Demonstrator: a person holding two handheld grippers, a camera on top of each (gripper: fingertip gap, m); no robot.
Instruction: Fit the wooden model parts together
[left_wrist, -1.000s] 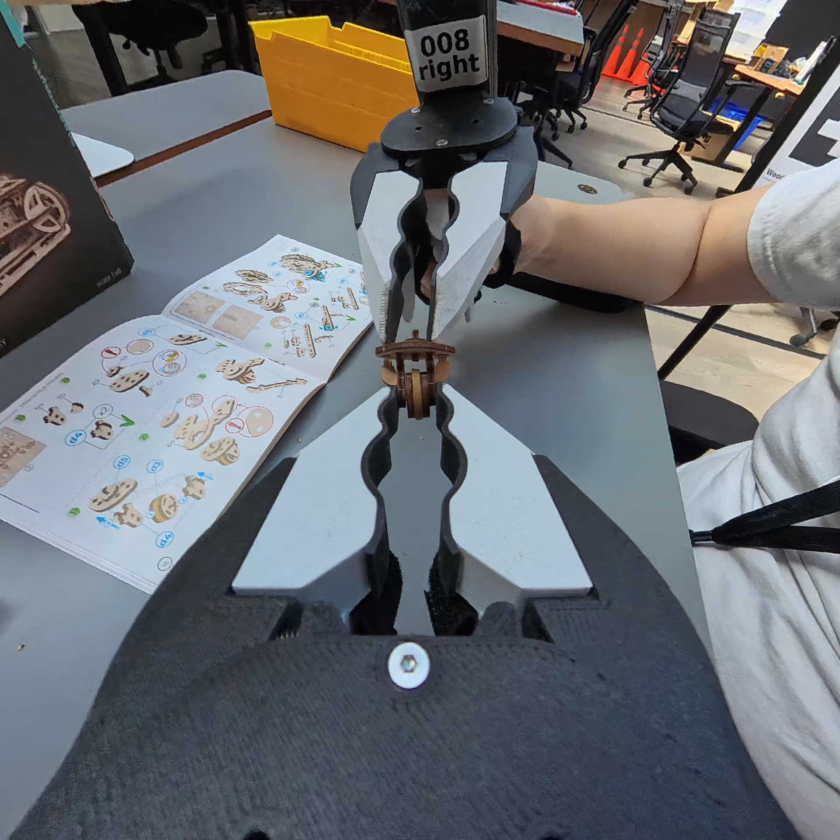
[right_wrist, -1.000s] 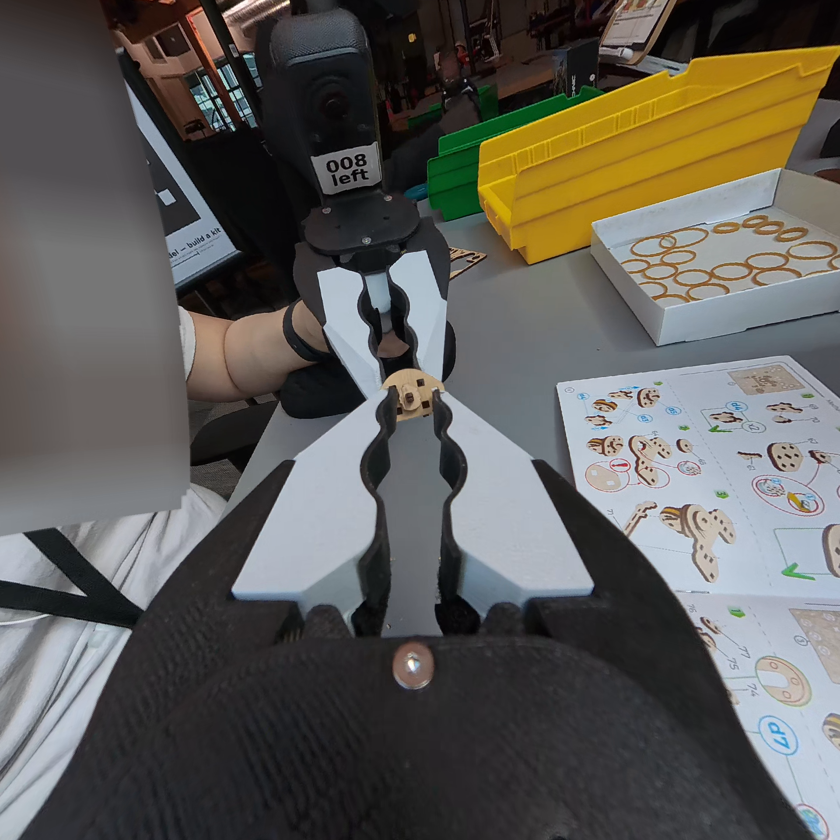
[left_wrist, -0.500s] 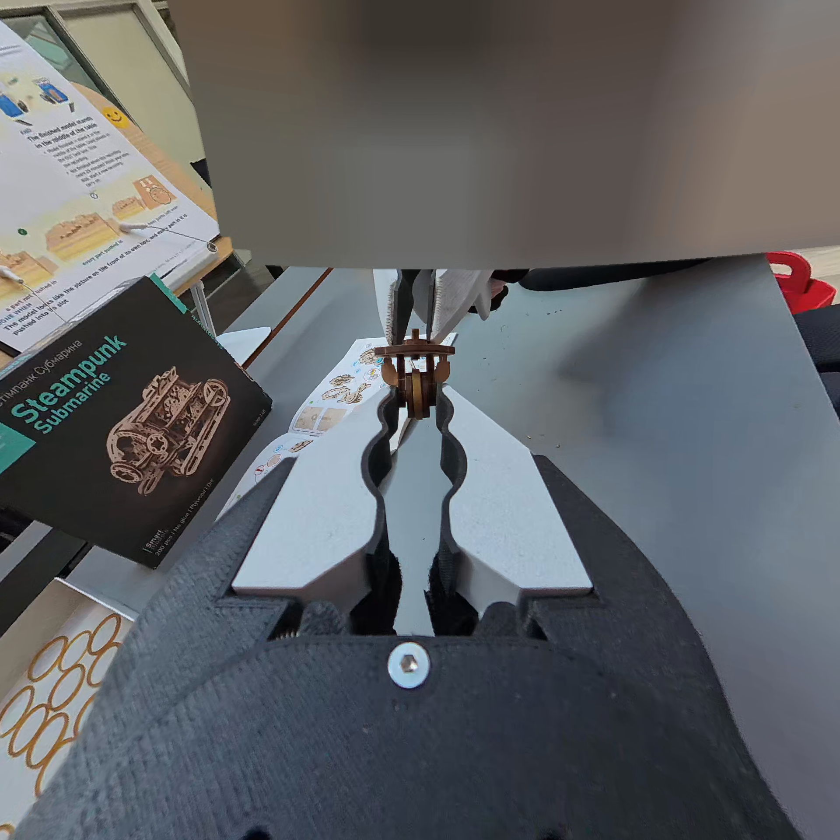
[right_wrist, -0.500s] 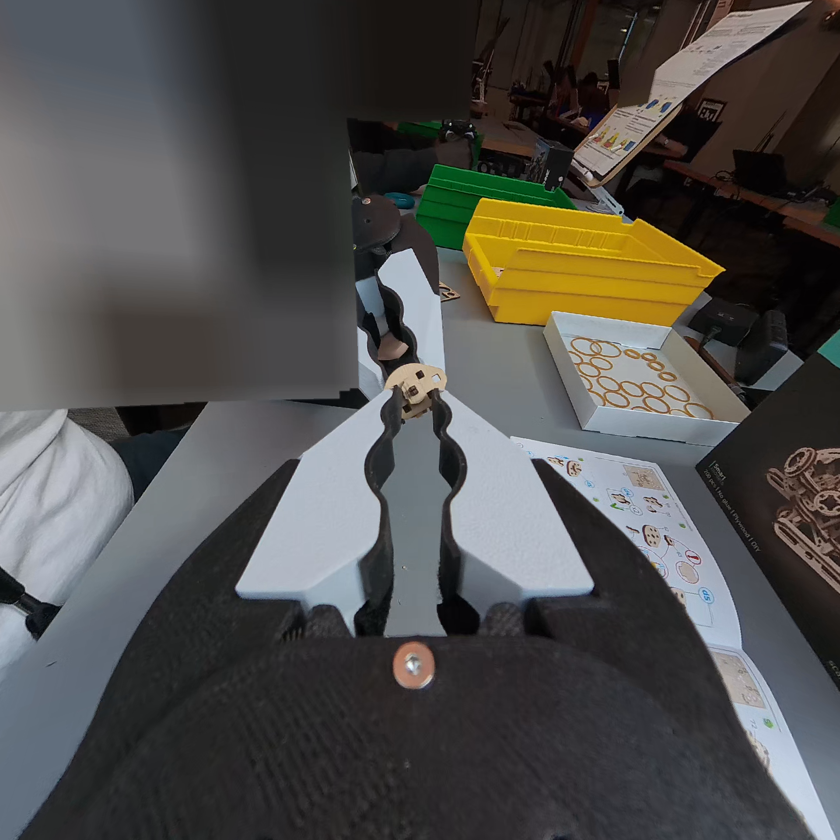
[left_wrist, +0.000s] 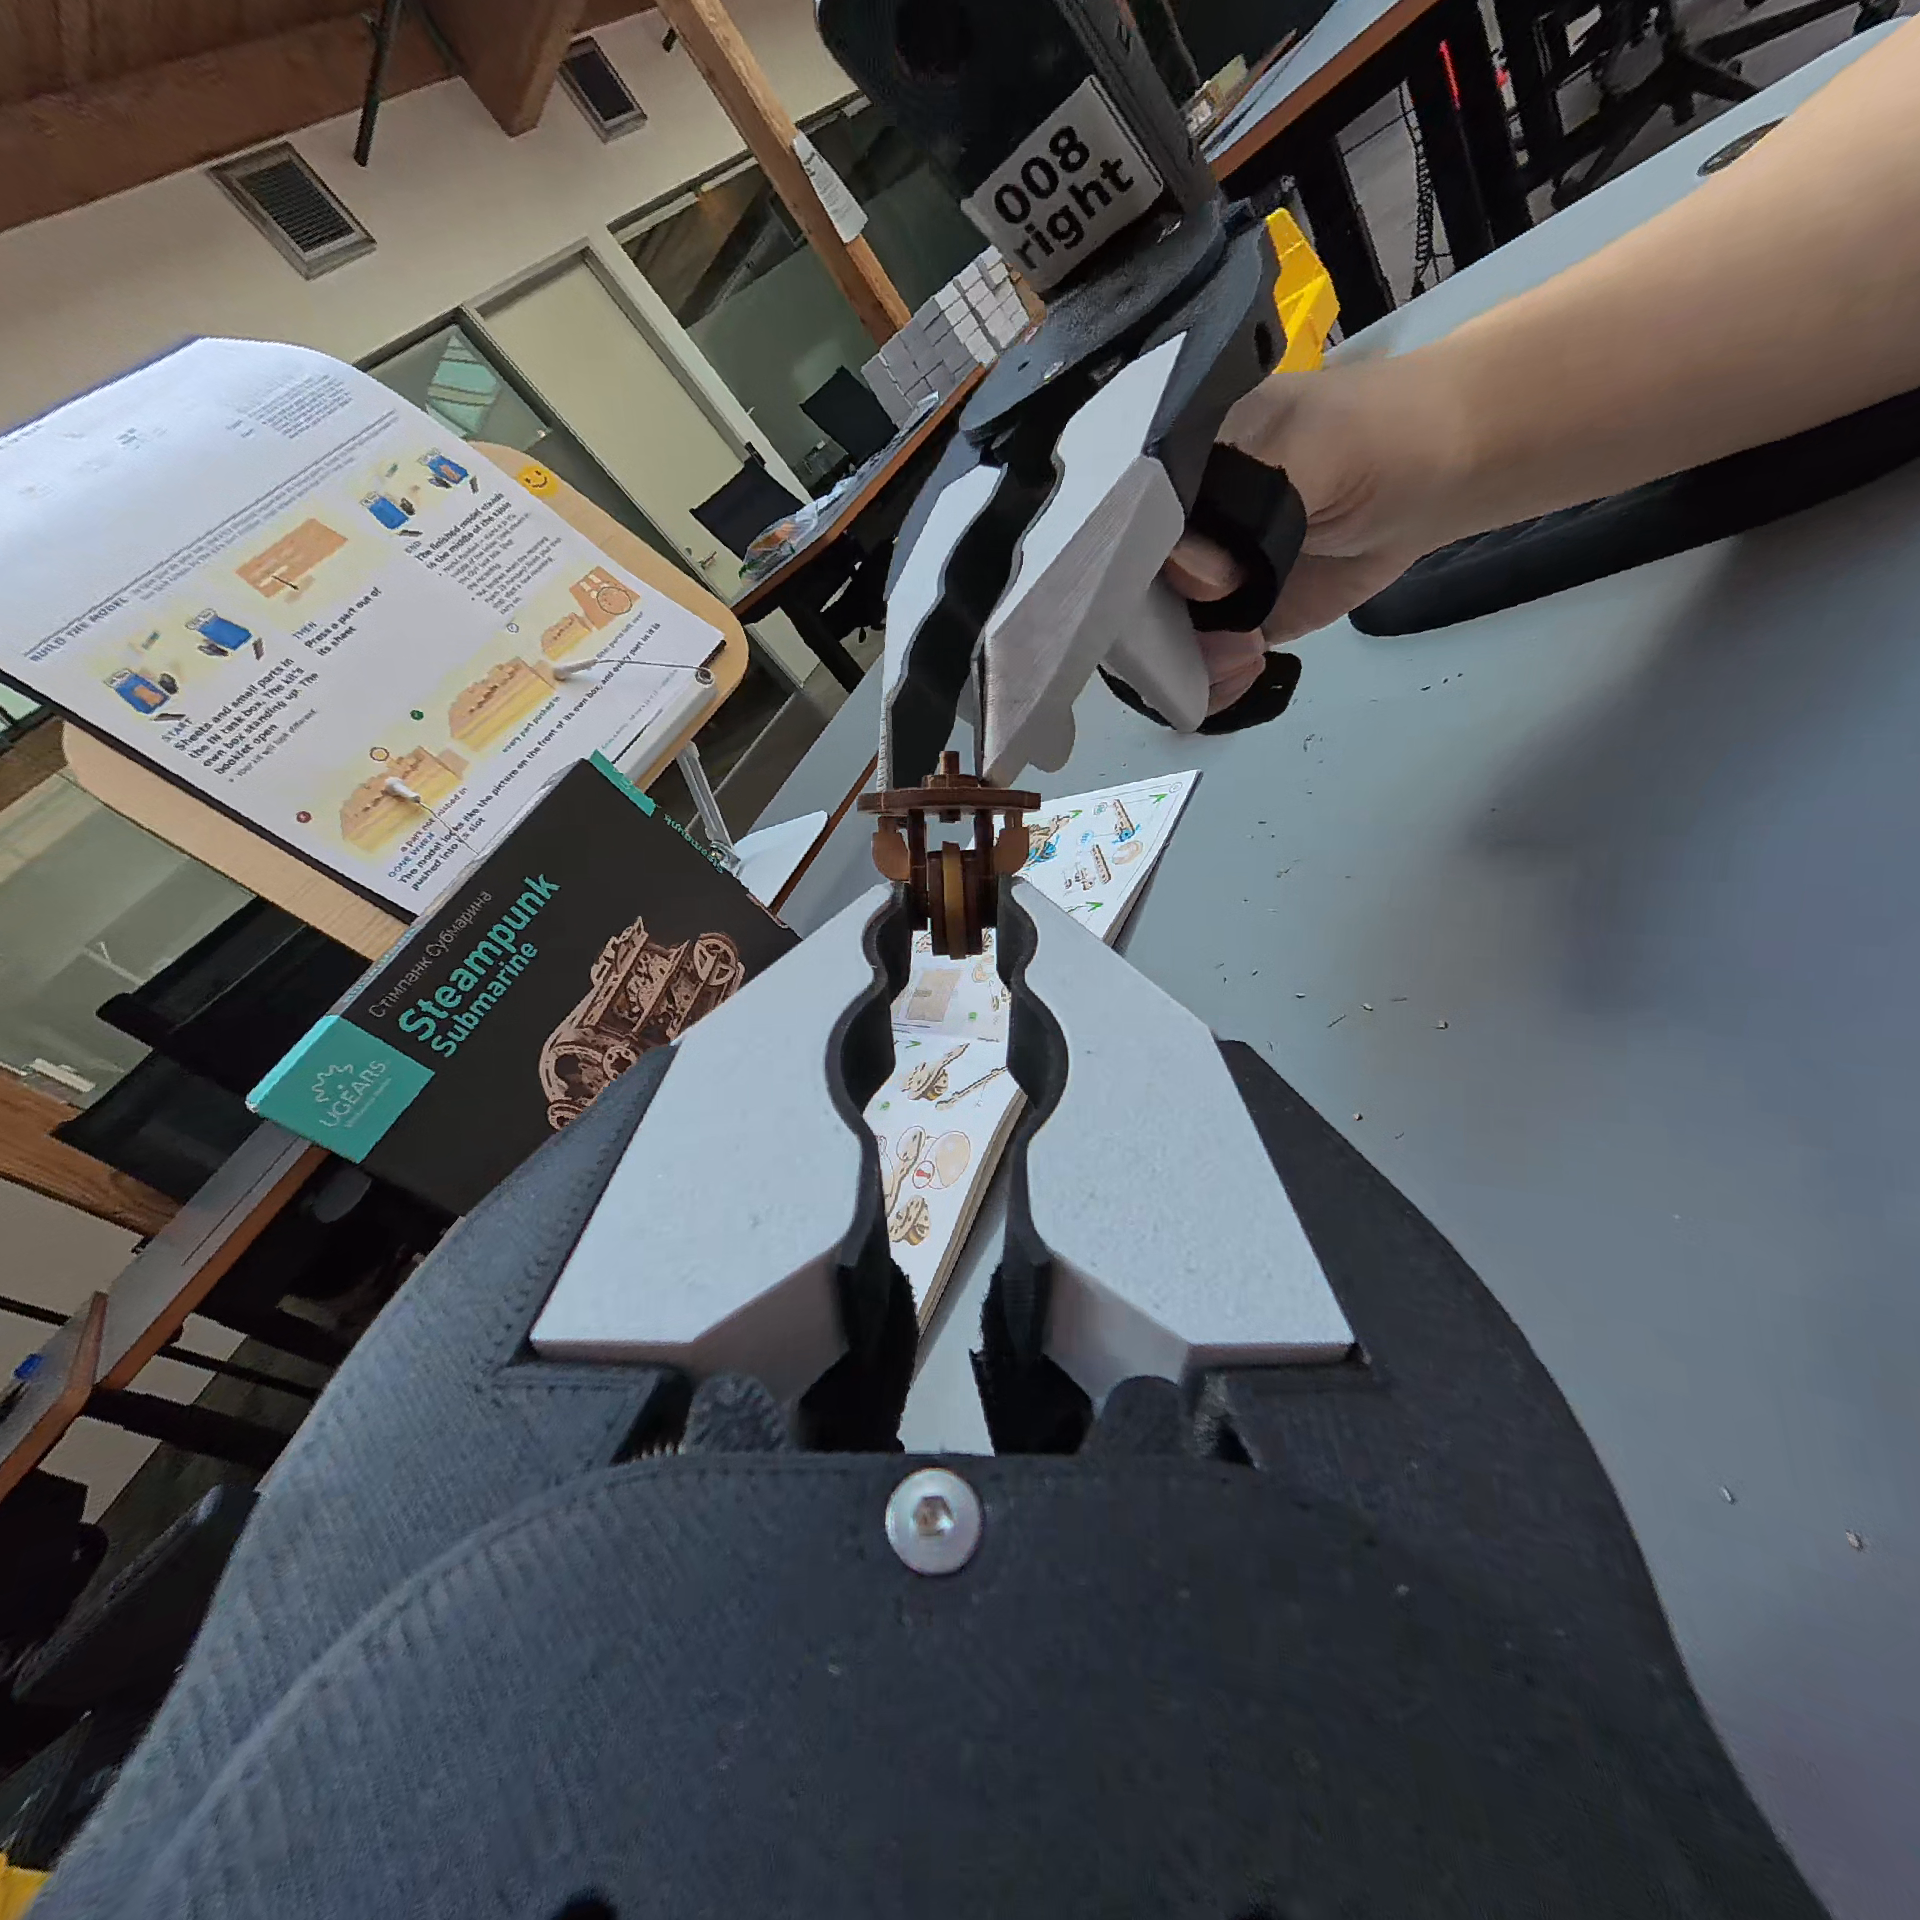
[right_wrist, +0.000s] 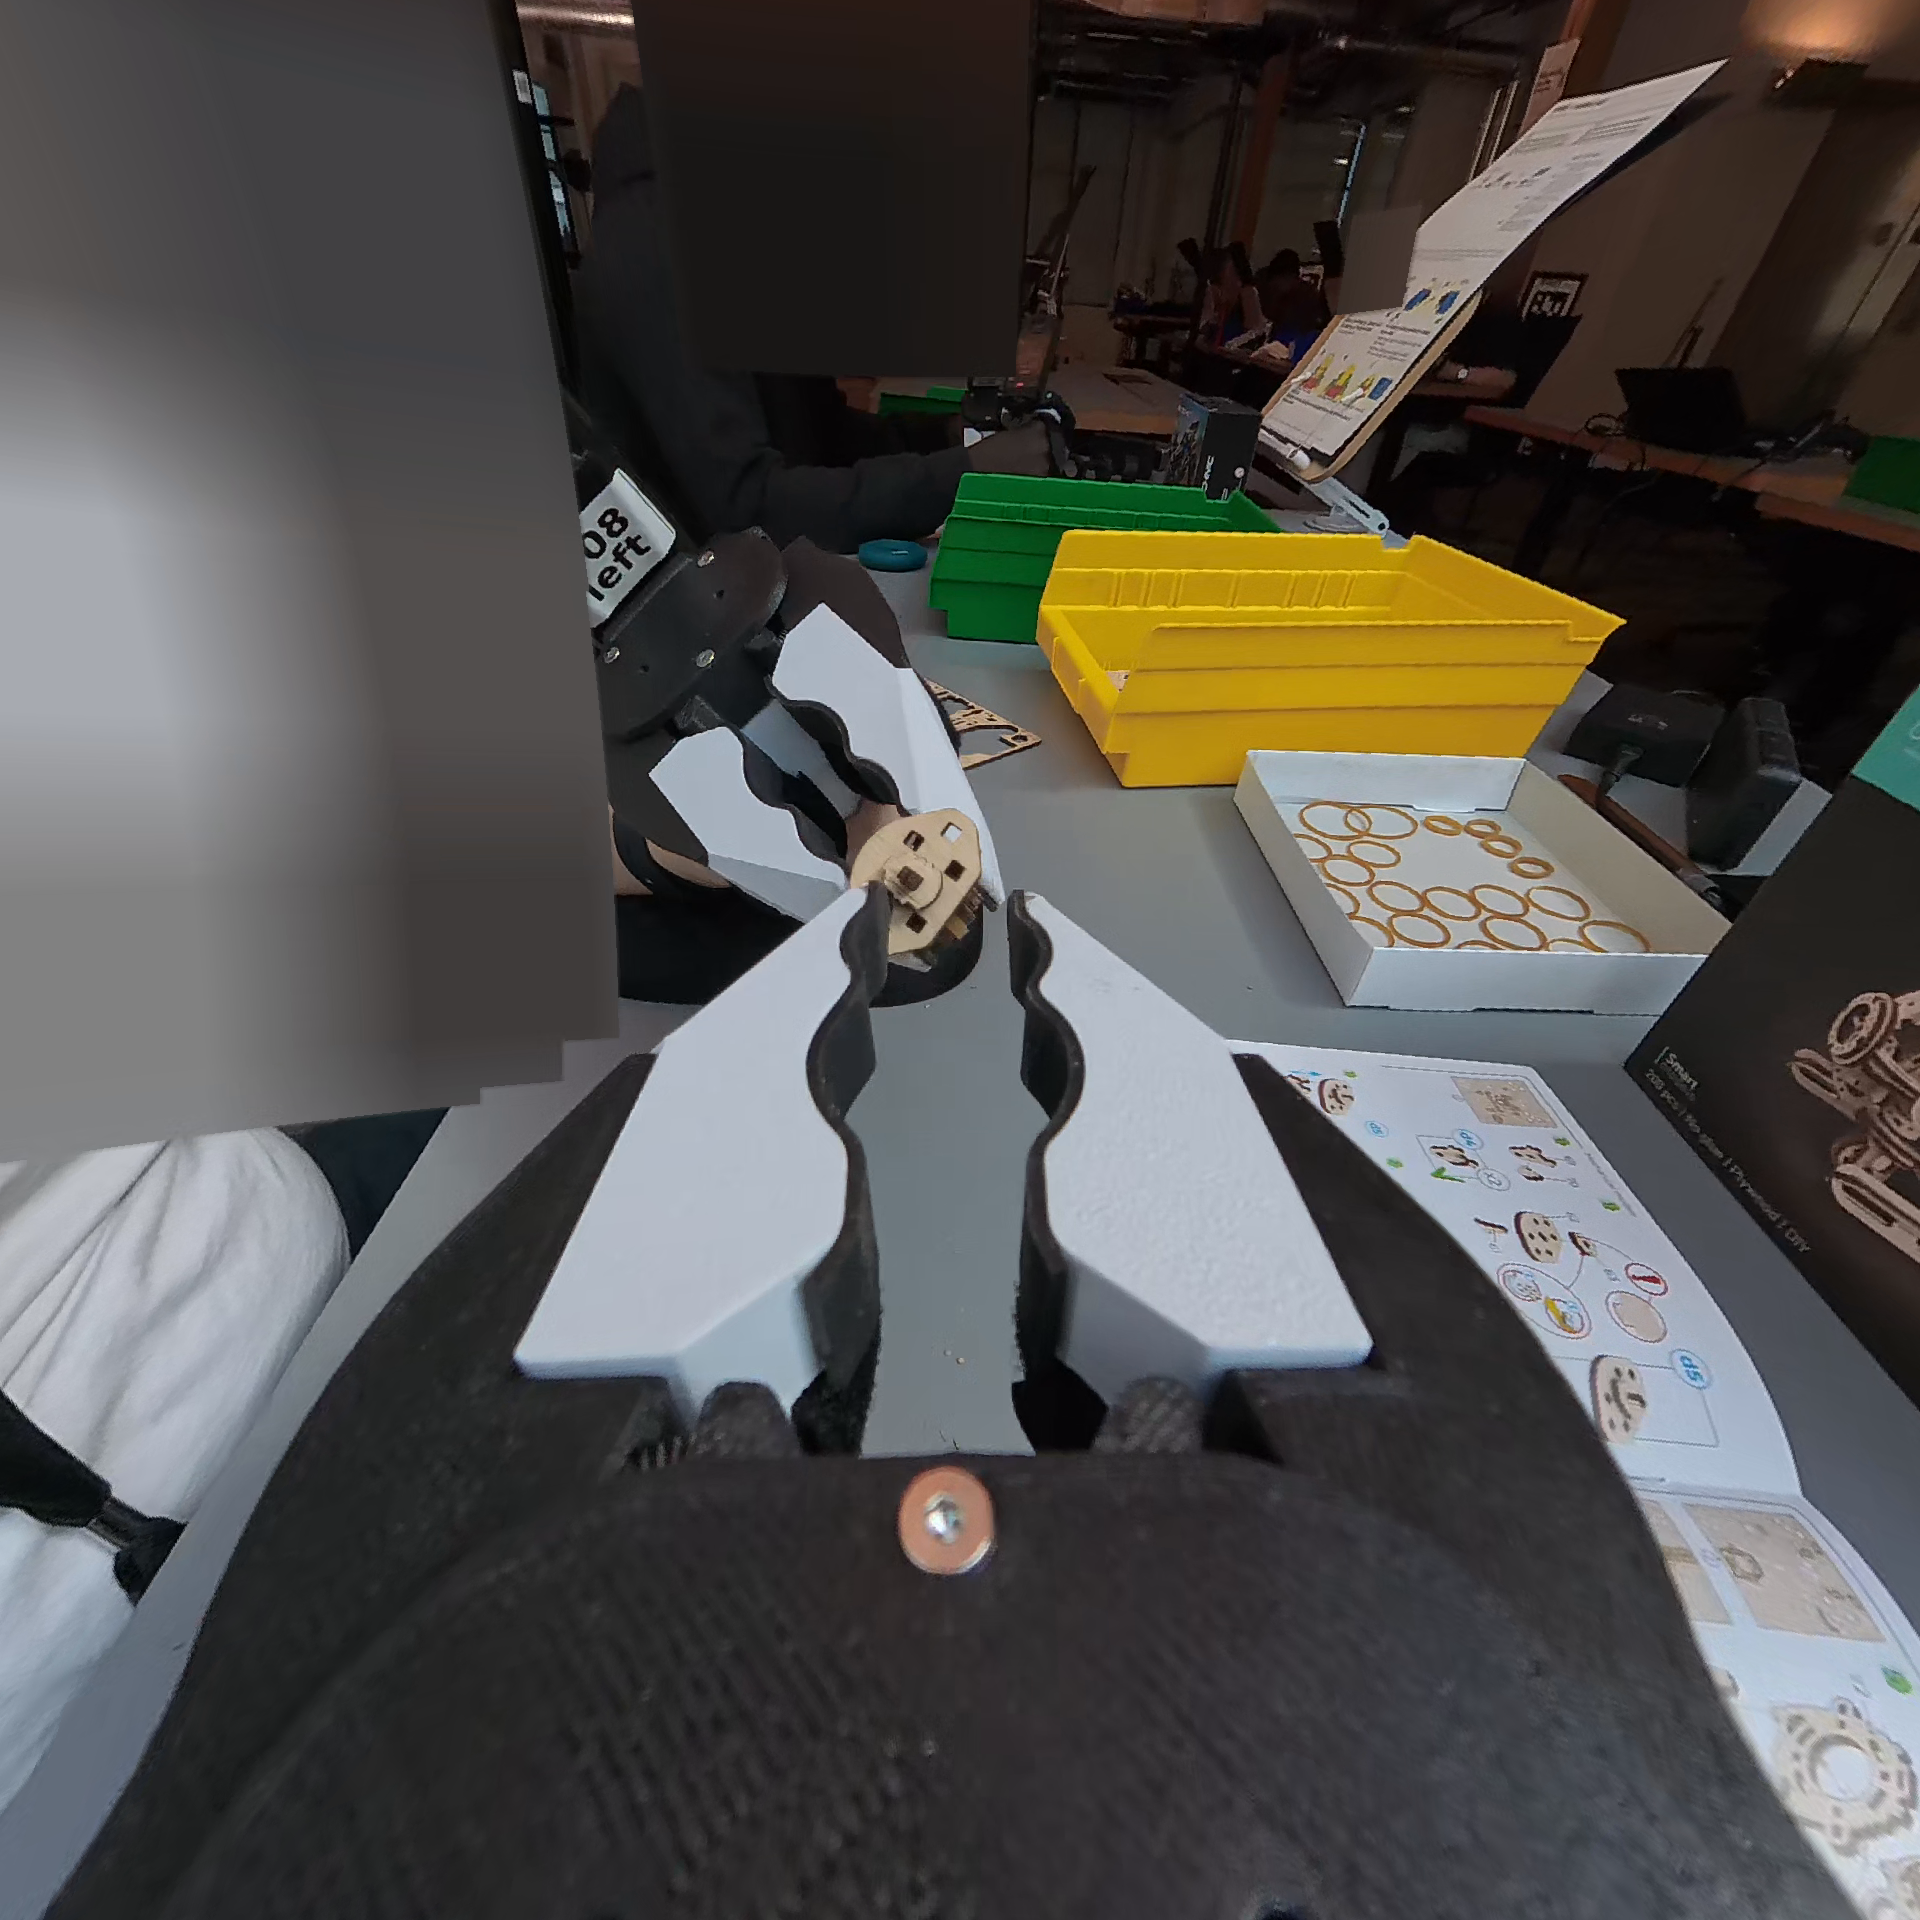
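One small wooden assembly (left_wrist: 948, 860) sits pinched at the tips of the left gripper (left_wrist: 948, 914), held up above the grey table (left_wrist: 1558, 1039); its stacked discs are clamped between the fingertips, and how many pieces make it up is hard to tell. In the right wrist view the same assembly (right_wrist: 920, 878) shows its flat slotted plate. The right gripper (right_wrist: 940, 914) has its jaws parted, the left tip touching or just beside the plate; nothing is clasped. One instruction booklet (right_wrist: 1558, 1299) lies open, partly hidden behind the fingers. One dark model box (left_wrist: 520, 997) stands cut off at the frame edge. One yellow bin (right_wrist: 1320, 644) and one green bin (right_wrist: 1039, 530) stand behind one white tray (right_wrist: 1455, 997) of many thin rings, too overlapped to count.
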